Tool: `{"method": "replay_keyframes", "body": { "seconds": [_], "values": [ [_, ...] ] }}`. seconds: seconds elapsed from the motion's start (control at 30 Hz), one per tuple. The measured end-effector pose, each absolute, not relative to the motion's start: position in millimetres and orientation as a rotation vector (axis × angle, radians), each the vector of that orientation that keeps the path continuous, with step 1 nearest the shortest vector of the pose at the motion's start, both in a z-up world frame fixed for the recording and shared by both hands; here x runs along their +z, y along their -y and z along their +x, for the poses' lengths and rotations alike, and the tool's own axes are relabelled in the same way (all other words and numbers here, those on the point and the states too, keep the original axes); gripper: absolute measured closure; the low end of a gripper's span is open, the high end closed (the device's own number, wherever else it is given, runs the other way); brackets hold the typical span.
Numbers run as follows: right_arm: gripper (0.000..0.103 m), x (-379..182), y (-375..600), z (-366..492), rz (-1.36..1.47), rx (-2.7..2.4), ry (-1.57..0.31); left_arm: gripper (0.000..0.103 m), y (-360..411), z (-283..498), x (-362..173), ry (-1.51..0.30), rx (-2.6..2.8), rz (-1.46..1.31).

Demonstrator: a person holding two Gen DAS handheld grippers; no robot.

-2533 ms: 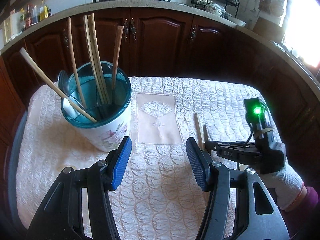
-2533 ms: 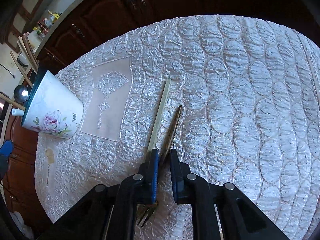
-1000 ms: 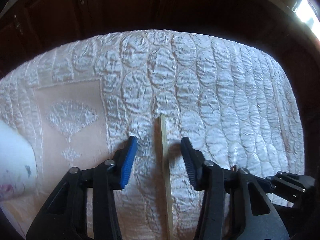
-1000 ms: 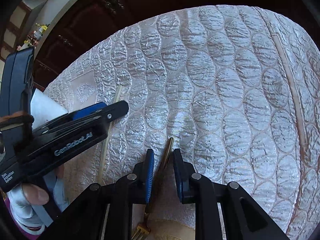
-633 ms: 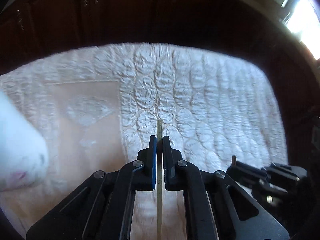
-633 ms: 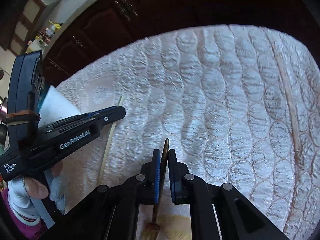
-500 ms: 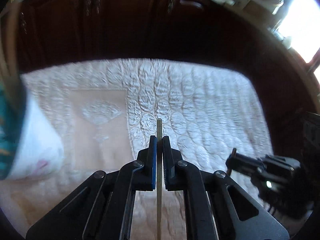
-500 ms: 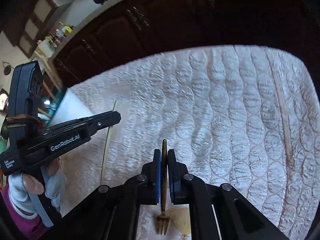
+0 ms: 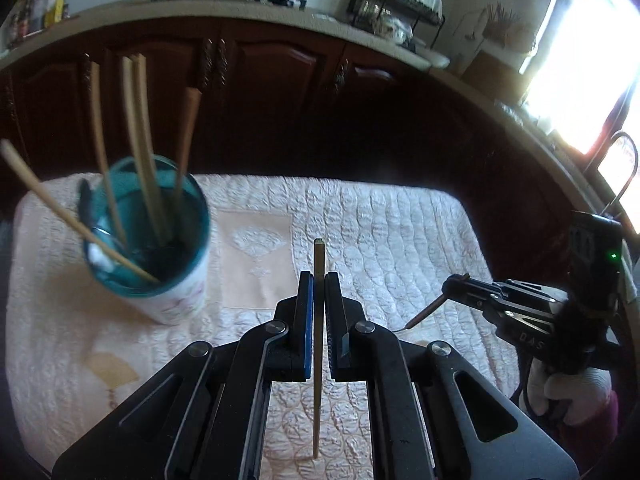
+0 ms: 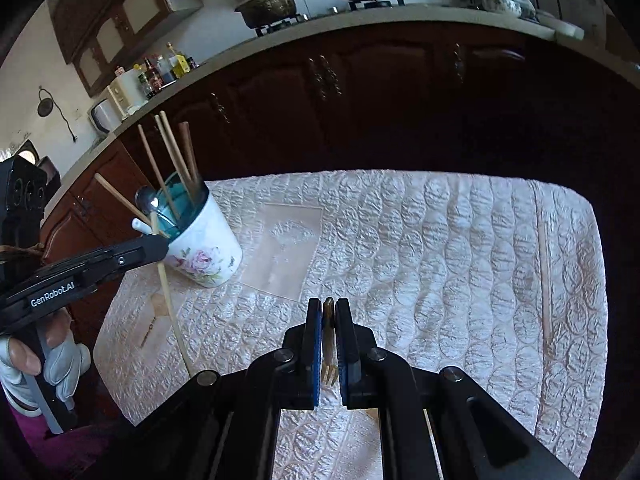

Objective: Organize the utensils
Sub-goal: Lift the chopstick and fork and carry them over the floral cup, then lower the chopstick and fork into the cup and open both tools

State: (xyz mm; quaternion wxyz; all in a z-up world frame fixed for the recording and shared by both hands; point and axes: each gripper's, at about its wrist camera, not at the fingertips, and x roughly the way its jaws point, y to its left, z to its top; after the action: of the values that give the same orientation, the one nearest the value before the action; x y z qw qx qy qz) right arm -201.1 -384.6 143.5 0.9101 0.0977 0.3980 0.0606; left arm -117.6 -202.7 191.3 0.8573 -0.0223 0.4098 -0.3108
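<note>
**Chopstick and fork held above the cloth, cup to one side**

The left gripper (image 9: pixel 316 280) is clenched on a pale chopstick (image 9: pixel 319 344), which is gripped partway along, its blunt end poking out past the fingertips and its long end hanging below them, clear of the cloth (image 9: pixel 400 224). The right gripper (image 10: pixel 329 308) is clenched on a small fork (image 10: pixel 329 360), whose dark handle is pinched between the blue pads while the tines point back toward the camera.

The cup (image 10: pixel 204 256), white with a rose print and a teal inside, stands upright on the cloth. In it several chopsticks (image 9: pixel 138 140) are stood, with a spoon (image 10: pixel 145 199) leaning at its rim. In the left view the held chopstick is seen to the right of the cup and well apart from it; the fork is farther right again. Gloved hands (image 10: pixel 44 364) are seen on both grippers.
</note>
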Motion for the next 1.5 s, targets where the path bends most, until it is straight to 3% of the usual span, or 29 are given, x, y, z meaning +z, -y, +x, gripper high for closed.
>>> {"method": "replay_keyframes", "body": {
  "seconds": [0.97, 1.2, 1.5],
  "values": [
    [0.097, 248, 284, -161, 0.050, 0.308, -0.637, 0.099, 92, -97, 333, -0.516, -0.449, -0.139],
    [0.097, 259, 252, -130, 0.048, 0.351, -0.620, 0.099, 84, -65, 331, -0.482, -0.350, -0.115],
    [0.097, 239, 217, -84, 0.032, 0.397, -0.678, 0.099, 95, -24, 290, -0.536, -0.285, -0.080]
  ]
}}
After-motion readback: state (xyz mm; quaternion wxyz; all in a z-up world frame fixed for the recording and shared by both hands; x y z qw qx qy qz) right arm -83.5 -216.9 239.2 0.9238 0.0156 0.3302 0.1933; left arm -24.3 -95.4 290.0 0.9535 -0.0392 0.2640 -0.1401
